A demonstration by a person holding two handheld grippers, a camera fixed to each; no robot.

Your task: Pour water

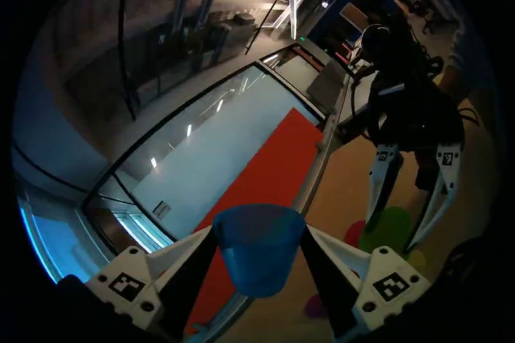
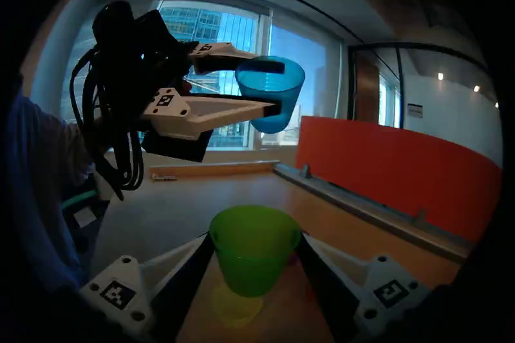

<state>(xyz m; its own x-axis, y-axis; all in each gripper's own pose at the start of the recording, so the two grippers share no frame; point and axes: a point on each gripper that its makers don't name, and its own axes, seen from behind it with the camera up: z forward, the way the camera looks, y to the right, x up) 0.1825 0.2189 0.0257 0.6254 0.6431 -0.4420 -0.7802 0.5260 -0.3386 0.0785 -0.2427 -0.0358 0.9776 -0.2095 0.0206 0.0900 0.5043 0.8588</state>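
Note:
In the left gripper view a translucent blue cup (image 1: 257, 259) sits between the fingers of my left gripper (image 1: 257, 240), which is shut on it. The right gripper view shows that left gripper (image 2: 278, 87) holding the blue cup (image 2: 270, 95) high above the table, mouth up. My right gripper (image 2: 254, 243) is shut on a green cup (image 2: 254, 256) just over the wooden table (image 2: 174, 208). From the left gripper view, the right gripper (image 1: 391, 237) and its green cup (image 1: 386, 230) sit lower right. I cannot tell if either cup holds water.
An orange partition (image 2: 399, 163) with a grey rail (image 2: 360, 204) borders the table's far side. A yellowish disc (image 2: 235, 307) lies under the green cup. Pink (image 1: 354, 233) and purple (image 1: 315, 307) round things lie on the table. A blue sleeve (image 2: 32, 182) and cables (image 2: 122, 150) are at the left.

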